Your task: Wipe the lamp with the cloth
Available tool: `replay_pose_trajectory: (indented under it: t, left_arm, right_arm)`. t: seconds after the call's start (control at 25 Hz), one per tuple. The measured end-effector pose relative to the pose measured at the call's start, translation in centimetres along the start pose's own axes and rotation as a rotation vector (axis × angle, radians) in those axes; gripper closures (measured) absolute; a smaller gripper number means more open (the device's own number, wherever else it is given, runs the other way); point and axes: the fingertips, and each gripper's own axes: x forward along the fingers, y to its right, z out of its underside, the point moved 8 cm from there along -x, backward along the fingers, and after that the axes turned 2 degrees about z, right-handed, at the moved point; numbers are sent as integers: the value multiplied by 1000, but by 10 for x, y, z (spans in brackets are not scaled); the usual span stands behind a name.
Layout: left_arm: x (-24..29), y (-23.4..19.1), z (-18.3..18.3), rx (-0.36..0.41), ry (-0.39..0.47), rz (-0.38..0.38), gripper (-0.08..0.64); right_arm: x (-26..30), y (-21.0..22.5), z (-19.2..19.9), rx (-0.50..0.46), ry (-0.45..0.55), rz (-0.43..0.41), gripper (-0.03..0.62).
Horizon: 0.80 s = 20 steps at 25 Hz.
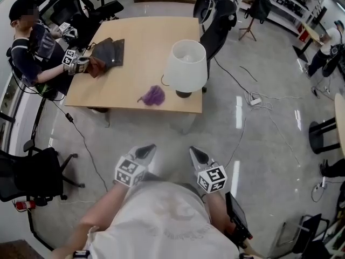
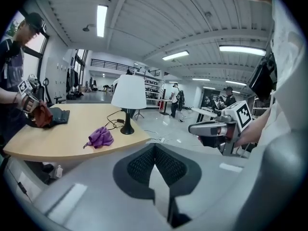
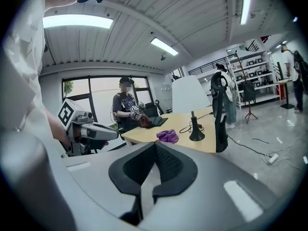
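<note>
A white-shaded lamp (image 1: 185,66) on a black base stands near the right front corner of the wooden table (image 1: 145,36). A crumpled purple cloth (image 1: 153,95) lies just left of it. My left gripper (image 1: 147,150) and right gripper (image 1: 195,152) hover side by side over the floor, short of the table's front edge, both shut and empty. The left gripper view has the lamp (image 2: 128,93) and cloth (image 2: 99,136) ahead, beyond my shut left gripper (image 2: 154,148). In the right gripper view the cloth (image 3: 167,135) and lamp base (image 3: 196,134) lie beyond my shut right gripper (image 3: 155,145).
Another person (image 1: 32,47) sits at the table's left end, handling dark folded cloths (image 1: 108,53) with grippers. A black office chair (image 1: 218,23) stands by the table's right side. Cables and a power strip (image 1: 255,100) lie on the floor to the right. Another chair (image 1: 38,174) is at the left.
</note>
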Motion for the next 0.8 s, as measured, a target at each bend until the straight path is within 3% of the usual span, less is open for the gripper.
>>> replay_pose_trajectory:
  t: [0.48,0.8]
  left_arm:
    - [30,-27,-17,1,-13,47,558]
    - [72,-73,-36,7,-12,117,558]
  right_arm:
    - [22,22,-10,19,-29,60,578]
    - [62,33,-32,21,-40,114,578]
